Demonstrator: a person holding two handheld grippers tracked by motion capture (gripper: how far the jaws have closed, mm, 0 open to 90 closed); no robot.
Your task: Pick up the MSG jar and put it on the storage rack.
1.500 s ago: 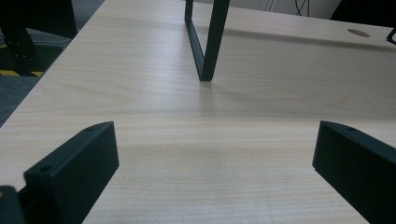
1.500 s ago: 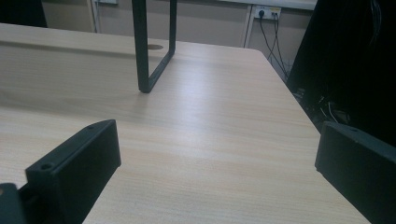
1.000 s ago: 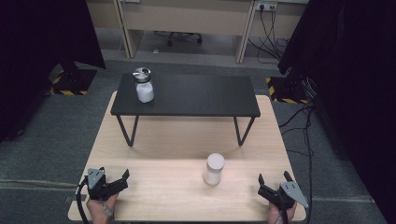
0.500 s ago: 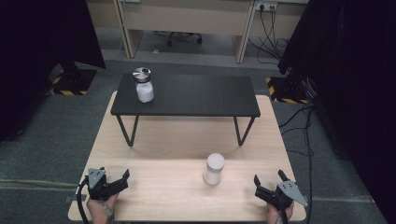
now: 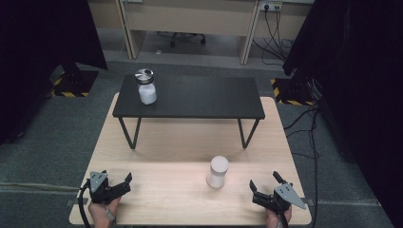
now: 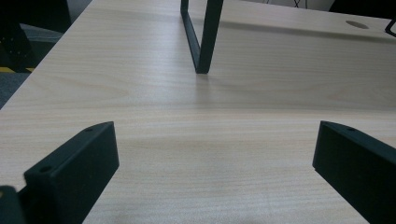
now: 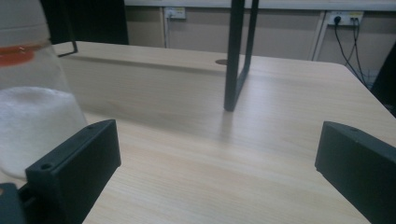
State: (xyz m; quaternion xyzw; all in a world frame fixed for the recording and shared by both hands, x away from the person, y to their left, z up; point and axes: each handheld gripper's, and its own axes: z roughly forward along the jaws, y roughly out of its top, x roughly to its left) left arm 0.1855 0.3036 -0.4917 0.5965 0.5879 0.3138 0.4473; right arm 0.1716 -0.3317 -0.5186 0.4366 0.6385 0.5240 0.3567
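**A:** Jar (image 5: 218, 172) first: the capped white one stands upright on the desk (image 5: 166, 142), toward my right side, near the front edge. It is the thing nearest my right claw (image 5: 264, 187), so I take it as the one to pick up.

**B:** Where do your claws sit?

**A:** Both low at the front edge, jaws wide, holding nothing. The left claw (image 5: 119, 183) is well apart from the jar. I judge this as the start of the reach, nothing gripped yet.

**B:** And the next move?

**A:** I'd swing the right claw left and forward until the jar stands between the jaws, then close on its body below the cap.

**B:** Do the views differ?

**A:** Yes. From above I see a second jar (image 5: 146, 87) with a metal lid on the black bench (image 5: 204, 97). The right gripper view has the near jar (image 7: 32, 107) just off its left jaw, with white powder inside and an orange band. The left gripper view gives bare wood and a bench leg (image 6: 201, 37).
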